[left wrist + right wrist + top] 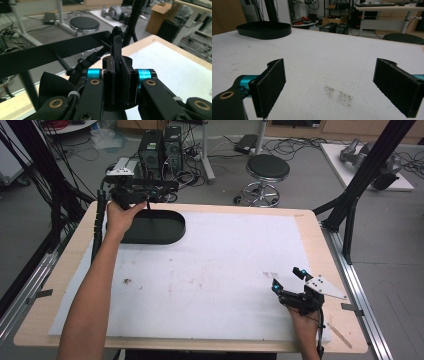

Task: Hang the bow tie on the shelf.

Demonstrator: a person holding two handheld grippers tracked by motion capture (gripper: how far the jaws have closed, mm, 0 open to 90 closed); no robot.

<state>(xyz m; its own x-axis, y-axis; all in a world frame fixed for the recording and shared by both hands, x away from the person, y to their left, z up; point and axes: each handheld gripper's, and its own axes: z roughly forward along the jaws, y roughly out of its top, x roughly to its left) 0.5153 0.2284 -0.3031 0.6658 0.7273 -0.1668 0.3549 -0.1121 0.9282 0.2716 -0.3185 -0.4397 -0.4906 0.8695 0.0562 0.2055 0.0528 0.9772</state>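
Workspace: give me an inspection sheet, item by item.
Surface: wooden table under a white mat with faint dark smudges.
Job's things: black oval tray at the far left of the mat; a thin black strip is clamped in the left claw.
Clutter: nothing seen on the mat besides the tray.
Grippers: left claw raised over the tray's left end, shut on the strip; right claw open, low over the mat's near right.
Cables: one trails from each claw along the forearm.
Surroundings: round stool, computer towers, floor cables, black frame posts.
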